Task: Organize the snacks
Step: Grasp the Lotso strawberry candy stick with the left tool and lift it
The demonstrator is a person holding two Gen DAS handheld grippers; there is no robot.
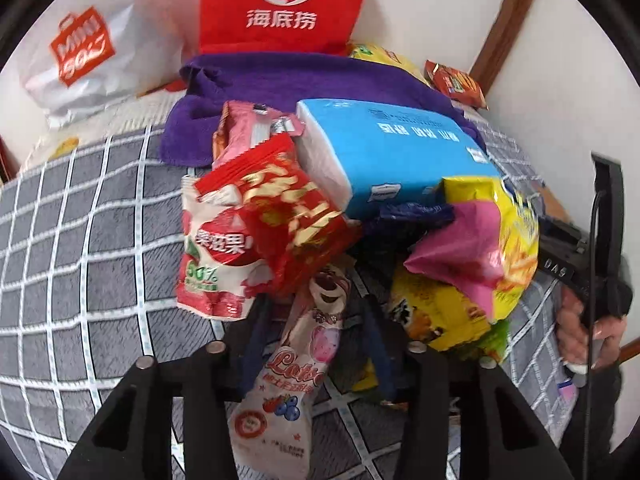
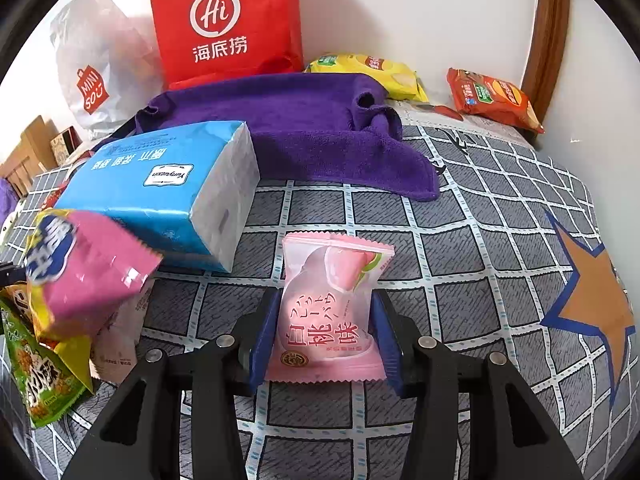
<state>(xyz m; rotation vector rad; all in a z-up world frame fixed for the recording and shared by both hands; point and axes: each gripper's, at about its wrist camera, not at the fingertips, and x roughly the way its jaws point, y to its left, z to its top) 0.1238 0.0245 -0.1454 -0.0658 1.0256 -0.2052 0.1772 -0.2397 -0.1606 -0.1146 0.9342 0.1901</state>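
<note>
My right gripper (image 2: pixel 326 340) is shut on a pink peach snack packet (image 2: pixel 330 308), held just above the grey checked bedspread (image 2: pixel 480 208). My left gripper (image 1: pixel 316 344) has its blue fingers either side of a Lotso strawberry snack pack (image 1: pixel 296 376) at the near edge of a snack pile; whether it grips the pack I cannot tell. The pile holds a red packet (image 1: pixel 288 212), a white-and-red fruit pouch (image 1: pixel 216 264), a yellow chip bag (image 1: pixel 508 240) and a pink packet (image 1: pixel 460 256). The pink packet also shows in the right wrist view (image 2: pixel 88 272).
A blue tissue pack (image 2: pixel 160 188) lies by a purple towel (image 2: pixel 288 128). A red Haidilao bag (image 2: pixel 228 20) and a white Miniso bag (image 2: pixel 96 64) stand at the wall. A yellow chip bag (image 2: pixel 372 72) and an orange one (image 2: pixel 492 98) lie at the back right.
</note>
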